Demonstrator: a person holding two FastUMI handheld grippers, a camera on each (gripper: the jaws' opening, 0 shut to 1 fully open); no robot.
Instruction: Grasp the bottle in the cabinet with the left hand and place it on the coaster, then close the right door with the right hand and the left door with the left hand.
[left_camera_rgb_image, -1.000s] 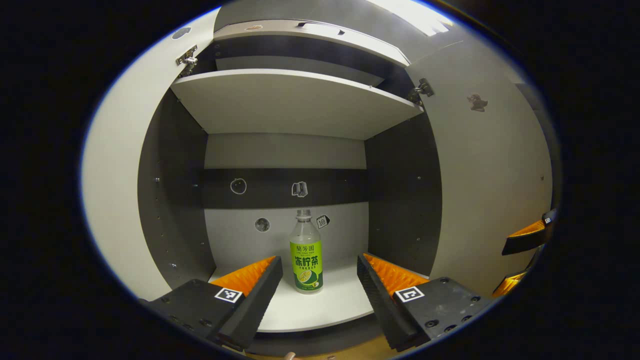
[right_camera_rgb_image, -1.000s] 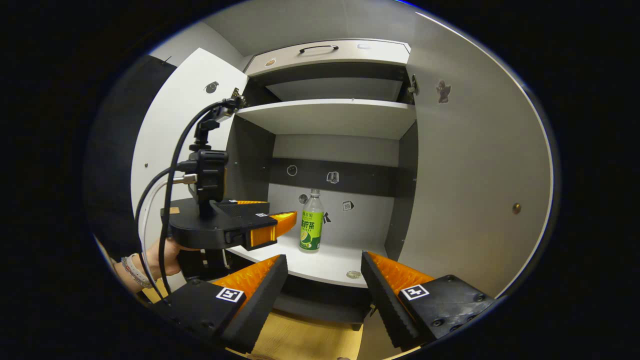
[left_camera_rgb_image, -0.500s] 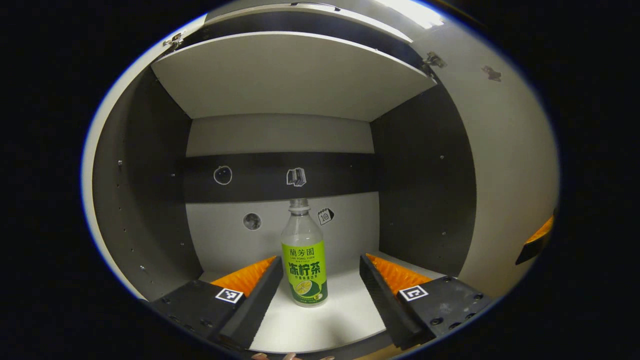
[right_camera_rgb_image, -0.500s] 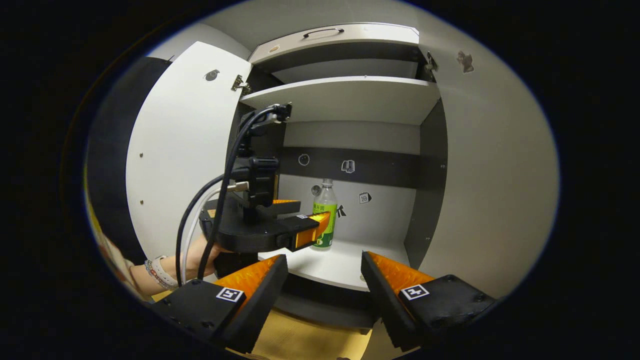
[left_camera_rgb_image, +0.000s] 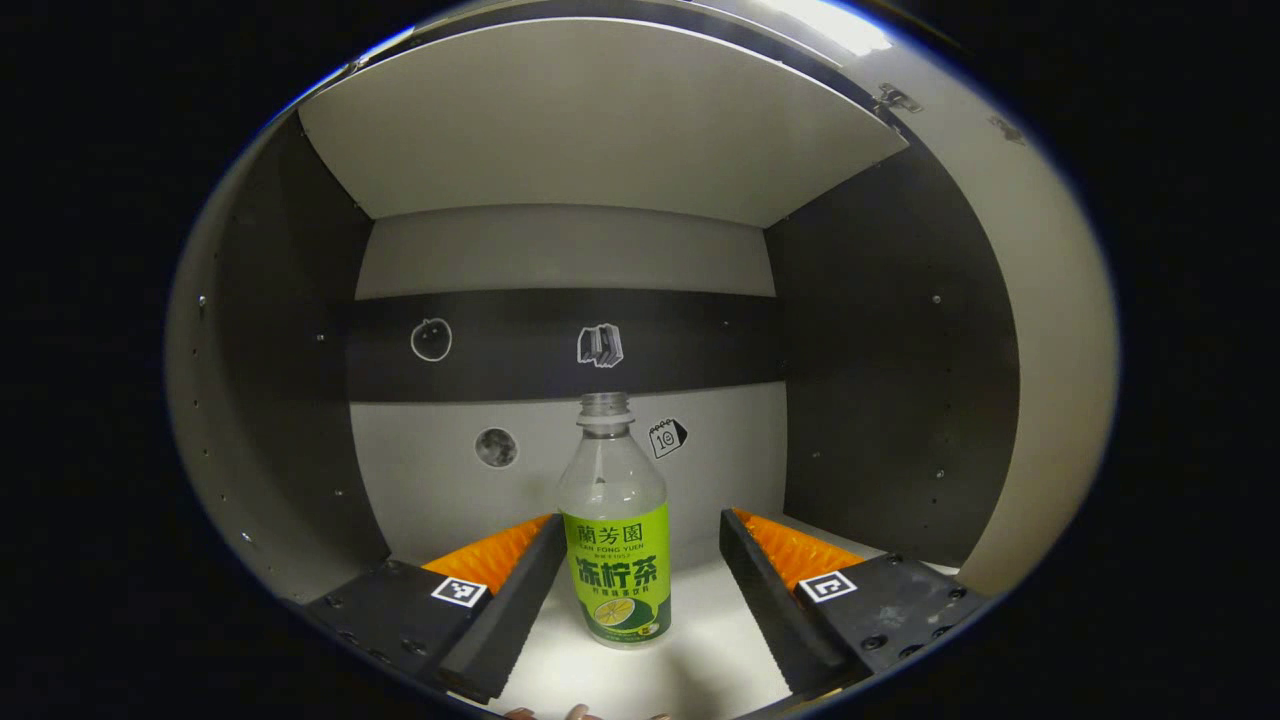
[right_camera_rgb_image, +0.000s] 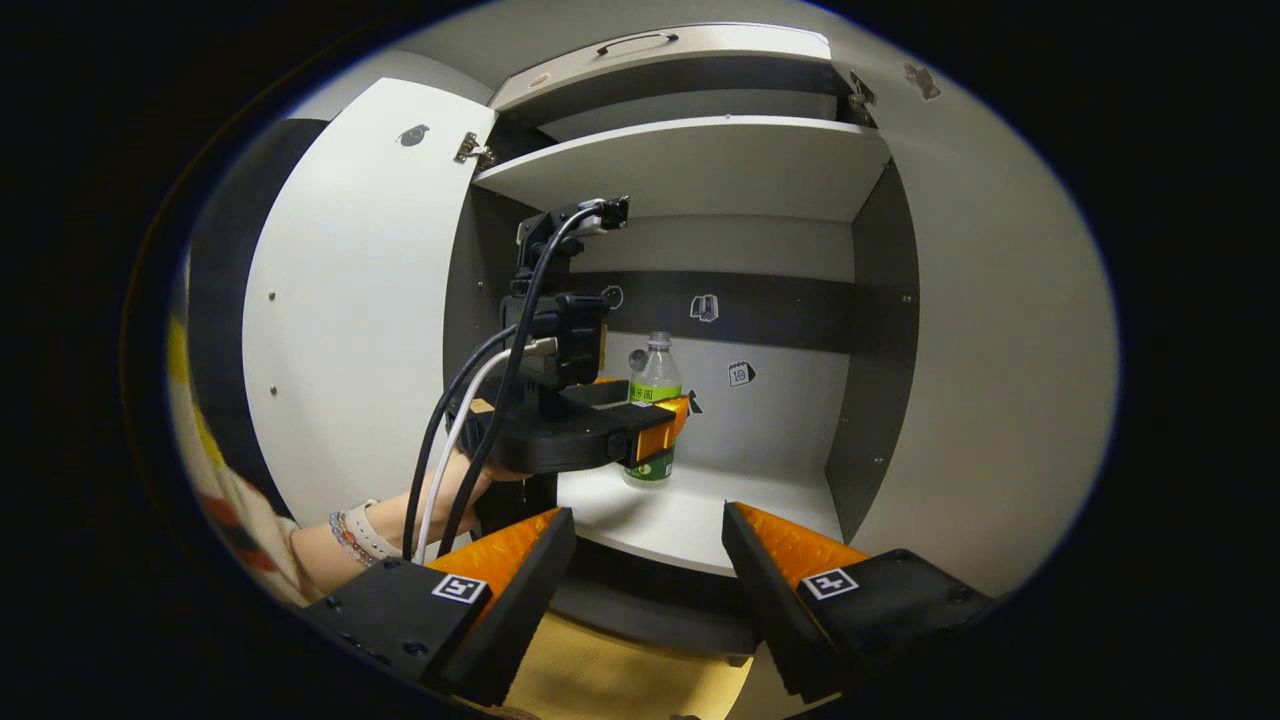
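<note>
Bottle (left_camera_rgb_image: 614, 530) stands upright between the wide-open left gripper's (left_camera_rgb_image: 642, 590) fingers, untouched.

Recording booth: bare open cabinet (right_camera_rgb_image: 700, 165), stickers (left_camera_rgb_image: 600, 345) inside.

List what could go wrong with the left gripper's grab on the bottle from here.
1. The bottle stands upright, tall and narrow, between the open fingers of the left gripper; if one finger touches first, it could tip.
2. It sits nearer one finger than the other, so closing may push it along the shelf.
3. Both cabinet doors stand open; the withdrawing hand may bump one.
</note>
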